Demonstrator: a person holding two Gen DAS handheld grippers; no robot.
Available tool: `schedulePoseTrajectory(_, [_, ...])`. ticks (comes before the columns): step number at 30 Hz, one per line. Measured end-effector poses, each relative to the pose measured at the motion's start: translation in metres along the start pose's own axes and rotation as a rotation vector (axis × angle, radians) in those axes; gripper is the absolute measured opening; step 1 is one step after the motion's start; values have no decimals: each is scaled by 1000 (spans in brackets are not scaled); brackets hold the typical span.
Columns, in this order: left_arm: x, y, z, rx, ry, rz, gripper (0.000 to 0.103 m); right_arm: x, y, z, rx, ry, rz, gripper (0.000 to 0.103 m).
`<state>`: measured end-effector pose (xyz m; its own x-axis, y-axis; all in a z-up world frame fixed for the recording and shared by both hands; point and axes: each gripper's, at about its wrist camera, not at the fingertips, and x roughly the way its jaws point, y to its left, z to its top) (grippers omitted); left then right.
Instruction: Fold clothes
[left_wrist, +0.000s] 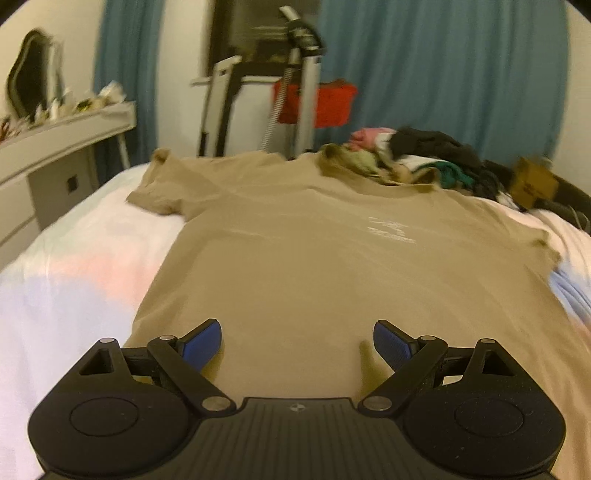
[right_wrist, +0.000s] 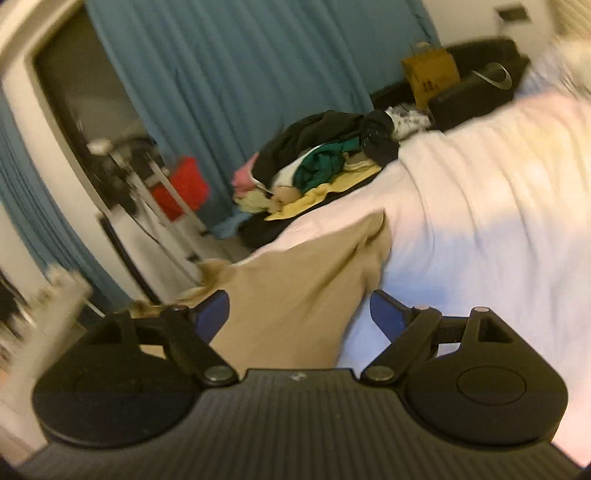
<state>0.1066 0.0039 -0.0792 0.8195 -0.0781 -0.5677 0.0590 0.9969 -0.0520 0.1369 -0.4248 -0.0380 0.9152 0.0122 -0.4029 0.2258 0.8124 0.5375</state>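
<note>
Here both jaws gape above the tan T-shirt (left_wrist: 295, 258).

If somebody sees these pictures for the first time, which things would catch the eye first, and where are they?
First comes the big tan T-shirt, spread flat on the white bed right in front of the open left claw. Next is the mixed heap of unfolded clothes at the far end of the bed, before the teal curtain. In the right wrist view, the open right claw hangs over the shirt's edge, gripping nothing.
</note>
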Motion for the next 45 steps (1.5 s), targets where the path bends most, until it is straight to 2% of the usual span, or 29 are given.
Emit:
schedulePoseTrajectory(4, [-26,-20,-11,78,24,-102,90,-72,14,-26,-9,-5,62,85])
schedulePoseTrajectory(7, [-40,-44,-20,114,85,-171,88,-105,8,-45,-27,5,33,85])
schedulePoseTrajectory(9, [-45,-64,-21,95,146,-230,83,-123,-1,-56,1,3,21,86])
schedulePoseTrajectory(13, [-58,-118,-27,115,186,-363,81,-148,-17,-59,87,-83,41,87])
schedulePoseTrajectory(18, [-67,-196,-44,188,229,-506,81,-139,-32,-58,125,-64,-9,87])
schedulePoseTrajectory(21, [-63,-235,-61,233,252,-517,80,-134,-37,-57,136,-73,-50,87])
schedulePoseTrajectory(23, [-55,-255,-71,269,269,-497,74,-134,-41,-58,149,-77,-52,87])
schedulePoseTrajectory(25, [-45,-265,-80,310,293,-471,56,-134,-44,-59,158,-75,-54,87])
schedulePoseTrajectory(26, [-40,-267,-84,329,297,-457,52,-133,-45,-60,159,-71,-58,87])
schedulePoseTrajectory(27, [-37,-266,-85,331,291,-452,42,-132,-46,-60,160,-68,-62,87])
schedulePoseTrajectory(28, [-35,-262,-86,321,280,-454,24,-131,-47,-60,162,-66,-65,87])
schedulePoseTrajectory(30, [-36,-249,-84,282,274,-462,11,-129,-50,-60,171,-59,-62,87])
schedulePoseTrajectory(36, [-43,-188,-49,97,329,-570,9,-122,-50,-63,166,-21,-53,87])
schedulePoseTrajectory(39, [-37,-144,-33,9,370,-584,9,-119,-47,-63,150,-8,-50,87])
schedulePoseTrajectory(45, [-13,-79,-32,-14,409,-457,10,-115,-46,-63,151,24,-52,87])
